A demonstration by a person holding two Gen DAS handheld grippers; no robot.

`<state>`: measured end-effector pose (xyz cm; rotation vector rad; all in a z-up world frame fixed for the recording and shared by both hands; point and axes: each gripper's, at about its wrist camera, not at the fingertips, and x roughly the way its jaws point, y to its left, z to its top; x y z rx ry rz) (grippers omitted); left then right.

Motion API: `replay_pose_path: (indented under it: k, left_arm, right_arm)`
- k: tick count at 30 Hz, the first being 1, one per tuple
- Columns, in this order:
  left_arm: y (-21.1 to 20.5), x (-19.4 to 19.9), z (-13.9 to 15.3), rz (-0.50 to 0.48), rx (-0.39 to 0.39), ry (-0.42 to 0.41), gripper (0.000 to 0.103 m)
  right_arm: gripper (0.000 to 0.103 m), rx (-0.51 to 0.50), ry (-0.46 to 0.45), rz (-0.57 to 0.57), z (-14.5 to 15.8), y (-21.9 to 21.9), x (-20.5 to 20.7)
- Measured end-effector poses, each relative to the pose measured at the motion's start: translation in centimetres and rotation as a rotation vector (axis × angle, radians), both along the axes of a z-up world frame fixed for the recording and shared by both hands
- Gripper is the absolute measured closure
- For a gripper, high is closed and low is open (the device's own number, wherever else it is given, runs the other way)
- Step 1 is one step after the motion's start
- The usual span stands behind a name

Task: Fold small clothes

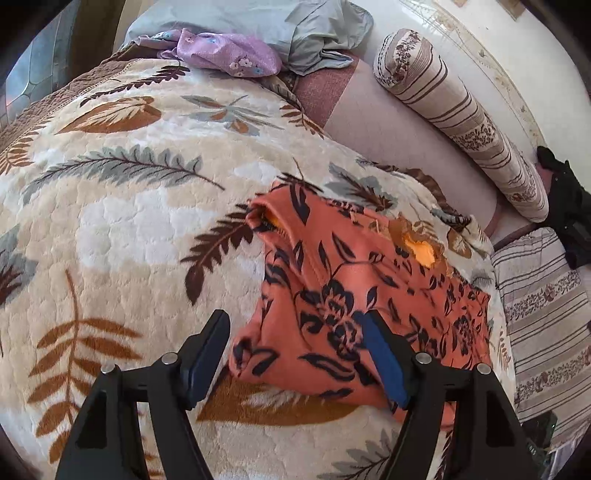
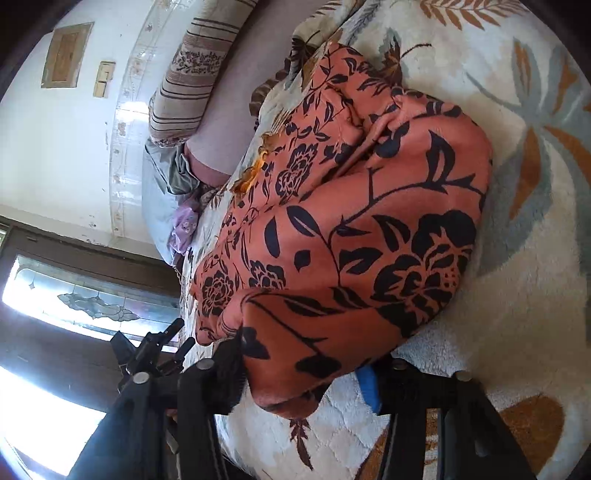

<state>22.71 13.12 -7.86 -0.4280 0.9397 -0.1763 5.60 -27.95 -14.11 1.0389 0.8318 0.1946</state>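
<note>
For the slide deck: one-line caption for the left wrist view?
Left tool open over orange floral garment on leaf-print blanket.

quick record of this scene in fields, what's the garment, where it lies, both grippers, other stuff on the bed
garment: orange floral garment, partly folded, bunched
surface: leaf-print blanket on a bed
left gripper: open, above the garment's near edge; not gripping
right gripper: a fold of the garment lies between its fingers; cannot tell if the pads press it
other cloth: purple floral cloth and grey-blue pillow at the far end
bolster: striped bolster along the wall side
</note>
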Motion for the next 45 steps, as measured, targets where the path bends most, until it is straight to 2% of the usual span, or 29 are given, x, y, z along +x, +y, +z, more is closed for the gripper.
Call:
replay_pose_path:
  k: [2,4,6,8,10,12,13,14,15,16,18,19,24,27,30,33,35,38,40,42,43,44,45]
  left_arm:
    - [0.7,2.5,0.2,0.037,-0.019,0.001,0.027]
    - [1.6,5.1,0.1,0.102,0.006,0.007,0.027]
    - [2.1,7.6,-0.2,0.124,0.042,0.015,0.027]
    - [1.8,9.5,-1.0,0.105,0.095,0.024,0.027]
    - [1.1,11.0,-2.3,0.058,0.150,0.065,0.027]
    - [0.8,11.5,-3.4,0.036,0.161,0.086,0.027]
    - [0.6,11.5,-3.7,0.023,0.159,0.085,0.033]
    - [0.5,11.4,-3.8,0.004,0.154,0.076,0.046]
    - [0.1,11.3,-3.8,-0.032,0.150,0.084,0.079]
    - [-0.3,11.1,-3.6,-0.052,0.157,0.091,0.093]
    - [-1.0,9.9,-2.0,-0.071,0.189,0.052,0.095]
    - [-1.0,9.1,-0.9,-0.074,0.179,0.028,0.095]
    - [0.5,3.0,6.0,-0.069,0.097,-0.151,0.095]
    - [1.4,-2.4,8.9,-0.078,0.099,-0.261,0.095]
    - [1.9,-6.8,9.5,-0.084,0.089,-0.301,0.095]
    - [1.9,-10.7,8.7,-0.101,0.064,-0.306,0.095]
    - [1.2,-11.9,8.7,-0.127,0.076,-0.316,0.095]
    - [0.2,-11.6,10.9,-0.171,0.066,-0.376,0.095]
    - [-0.2,-9.7,13.0,-0.188,0.015,-0.410,0.095]
    - [-0.6,-6.2,14.5,-0.183,-0.038,-0.417,0.095]
    - [-0.7,-3.9,14.5,-0.158,-0.036,-0.416,0.094]
    - [-0.8,-0.9,13.8,-0.132,-0.025,-0.395,0.092]
    - [-0.8,2.5,12.3,-0.116,-0.019,-0.339,0.088]
  right_arm:
    - [0.057,-0.015,0.000,0.011,0.4,-0.1,0.3]
    - [0.056,-0.010,0.004,0.039,0.4,0.0,0.6]
    - [0.053,-0.015,-0.001,0.037,0.6,-0.1,0.6]
    - [0.038,-0.009,-0.015,0.033,0.7,-0.1,1.1]
    - [0.035,-0.003,-0.014,0.014,0.5,-0.4,1.7]
    - [0.035,0.015,0.000,0.001,-0.2,-0.5,2.9]
    - [0.035,0.023,0.009,-0.004,-0.6,-0.6,3.2]
    - [0.040,0.013,0.005,-0.009,-0.8,-0.6,3.5]
    - [0.049,-0.015,0.010,-0.010,-0.6,-0.6,3.8]
    - [0.077,-0.030,0.023,-0.003,-0.6,-0.4,4.1]
    - [0.083,-0.054,0.036,0.000,-0.1,-0.1,4.1]
    - [0.086,-0.073,0.013,0.004,0.5,0.1,3.9]
    - [0.086,-0.098,-0.115,0.031,5.8,0.2,1.0]
    - [0.086,-0.098,-0.175,0.042,8.0,-0.4,-1.2]
    - [0.086,-0.092,-0.173,0.047,8.2,-1.1,-3.0]
    - [0.086,-0.072,-0.157,0.079,6.9,-2.0,-4.1]
    - [0.086,-0.075,-0.171,0.119,6.8,-2.3,-4.2]
    - [0.086,-0.076,-0.235,0.172,8.6,-3.4,-2.7]
    - [0.086,-0.067,-0.303,0.174,10.9,-4.9,-0.7]
    - [0.086,-0.030,-0.353,0.131,12.9,-7.3,2.6]
    - [0.086,-0.001,-0.362,0.083,13.4,-8.9,4.8]
    - [0.085,0.024,-0.351,0.023,13.5,-10.6,7.0]
    - [0.081,0.026,-0.322,-0.033,13.0,-12.1,9.5]
